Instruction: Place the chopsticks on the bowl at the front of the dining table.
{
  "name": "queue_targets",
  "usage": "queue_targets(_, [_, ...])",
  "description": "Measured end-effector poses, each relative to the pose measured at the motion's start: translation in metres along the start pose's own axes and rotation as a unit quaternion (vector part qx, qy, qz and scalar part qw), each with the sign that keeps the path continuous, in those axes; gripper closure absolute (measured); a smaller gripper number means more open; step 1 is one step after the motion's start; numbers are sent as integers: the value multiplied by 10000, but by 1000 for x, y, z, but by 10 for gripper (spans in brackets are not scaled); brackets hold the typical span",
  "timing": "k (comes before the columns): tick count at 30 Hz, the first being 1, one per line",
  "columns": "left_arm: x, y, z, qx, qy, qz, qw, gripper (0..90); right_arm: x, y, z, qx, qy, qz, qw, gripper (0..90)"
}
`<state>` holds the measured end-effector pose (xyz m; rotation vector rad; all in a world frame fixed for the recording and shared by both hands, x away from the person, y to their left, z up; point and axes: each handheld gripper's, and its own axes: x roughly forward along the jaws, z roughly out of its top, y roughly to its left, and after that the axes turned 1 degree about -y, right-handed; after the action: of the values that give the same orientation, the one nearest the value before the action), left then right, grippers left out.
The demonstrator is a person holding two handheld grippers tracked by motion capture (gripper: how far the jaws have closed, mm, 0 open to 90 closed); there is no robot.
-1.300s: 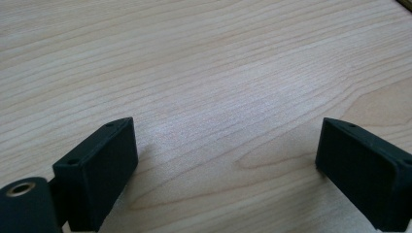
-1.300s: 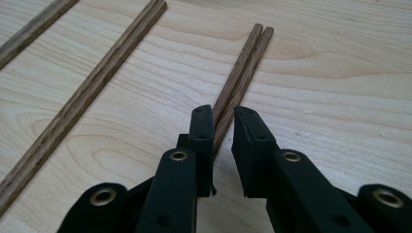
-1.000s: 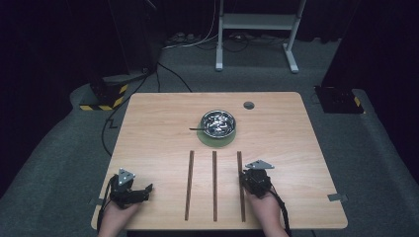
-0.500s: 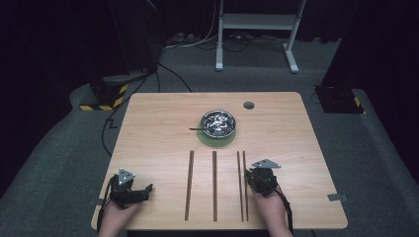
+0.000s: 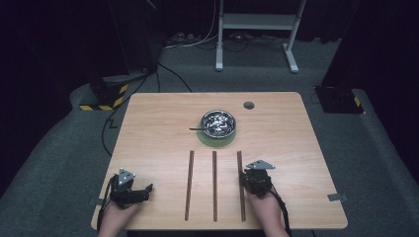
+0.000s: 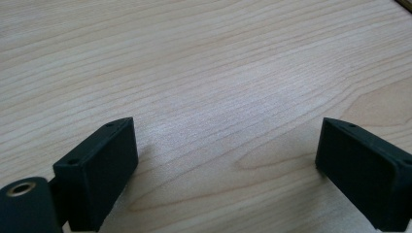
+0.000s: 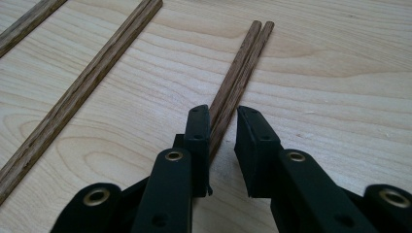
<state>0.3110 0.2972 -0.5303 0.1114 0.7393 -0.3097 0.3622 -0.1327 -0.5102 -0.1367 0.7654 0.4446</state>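
Right hand-held gripper, jaws just opening and slightly apart, straddles the paired sticks, seemingly pressing neither. Closing skewed could split or roll them on the bench; left hand-held gripper gapes wide, idle

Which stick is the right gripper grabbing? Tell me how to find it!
Find the wooden table and the shiny bowl on it. Three dark wooden strips lie below the bowl; take the rightmost strip, lying between the jaws of the right gripper. Unlike its neighbours, it is really two thin sticks lying side by side.
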Motion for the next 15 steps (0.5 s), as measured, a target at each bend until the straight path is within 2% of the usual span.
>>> queue_targets(15, [0, 0, 0, 22, 1, -4, 10000, 80, 1, 2, -2, -62, 45, -12, 10000, 755])
